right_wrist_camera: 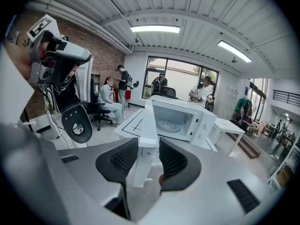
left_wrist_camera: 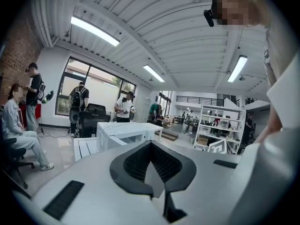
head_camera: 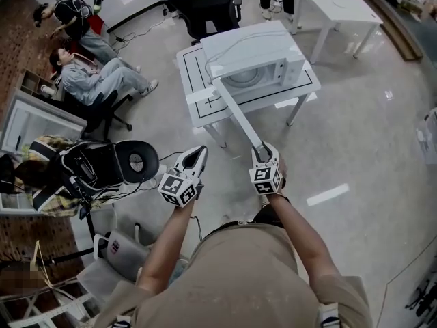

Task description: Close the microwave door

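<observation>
White table is being occupied by a microwave, door swung wide open. Door edge is being pinched between the jaws of the right gripper; left gripper is being held alongside, jaws closed, empty.

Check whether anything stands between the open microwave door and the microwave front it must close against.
Nothing visible does. The door, held at its edge by the right gripper, has a clear swing to the microwave.
</observation>
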### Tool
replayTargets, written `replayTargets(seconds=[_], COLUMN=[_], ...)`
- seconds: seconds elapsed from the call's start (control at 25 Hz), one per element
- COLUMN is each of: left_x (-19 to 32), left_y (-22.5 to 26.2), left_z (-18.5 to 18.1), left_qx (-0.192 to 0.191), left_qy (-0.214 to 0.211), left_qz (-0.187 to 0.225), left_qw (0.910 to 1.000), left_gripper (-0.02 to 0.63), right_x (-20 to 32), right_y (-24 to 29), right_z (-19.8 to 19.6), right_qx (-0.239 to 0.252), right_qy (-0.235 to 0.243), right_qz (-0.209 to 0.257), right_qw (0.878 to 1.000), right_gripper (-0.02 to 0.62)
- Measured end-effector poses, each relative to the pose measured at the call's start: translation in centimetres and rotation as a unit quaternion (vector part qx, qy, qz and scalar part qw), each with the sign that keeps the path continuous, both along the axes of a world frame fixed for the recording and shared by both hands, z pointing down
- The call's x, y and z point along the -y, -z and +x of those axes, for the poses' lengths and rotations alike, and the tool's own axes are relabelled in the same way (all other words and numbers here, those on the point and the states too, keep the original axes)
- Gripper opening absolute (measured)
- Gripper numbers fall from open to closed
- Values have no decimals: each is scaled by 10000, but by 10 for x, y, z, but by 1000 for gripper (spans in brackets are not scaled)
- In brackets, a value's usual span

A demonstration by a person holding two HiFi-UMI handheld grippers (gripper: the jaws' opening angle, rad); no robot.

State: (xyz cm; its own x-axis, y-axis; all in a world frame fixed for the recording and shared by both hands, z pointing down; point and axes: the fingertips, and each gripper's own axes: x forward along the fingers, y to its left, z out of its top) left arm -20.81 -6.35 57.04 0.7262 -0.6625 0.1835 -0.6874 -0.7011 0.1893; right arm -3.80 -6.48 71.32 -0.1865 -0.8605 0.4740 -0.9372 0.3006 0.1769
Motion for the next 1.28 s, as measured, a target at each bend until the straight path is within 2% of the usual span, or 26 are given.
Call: replayTargets(seconds=[0.36, 0.8, 1.28], left_x=[12, 40, 68], left_y=[5, -4, -4], left_z=[39, 70, 103], left_qx=[39, 131, 127], left_qy=[236, 597, 671], left_qz=[17, 6, 103], left_qw=[9997, 9981, 9976], left_gripper=[3, 3, 3], right_x=[21, 52, 82], right_y=[3, 6, 8], right_z=[45, 88, 120], right_qx=[-51, 153, 209], right_qy=[330, 602, 651], right_qz=[17, 23, 50], right_qw=[9994, 9981, 9976], right_gripper=[146, 147, 147])
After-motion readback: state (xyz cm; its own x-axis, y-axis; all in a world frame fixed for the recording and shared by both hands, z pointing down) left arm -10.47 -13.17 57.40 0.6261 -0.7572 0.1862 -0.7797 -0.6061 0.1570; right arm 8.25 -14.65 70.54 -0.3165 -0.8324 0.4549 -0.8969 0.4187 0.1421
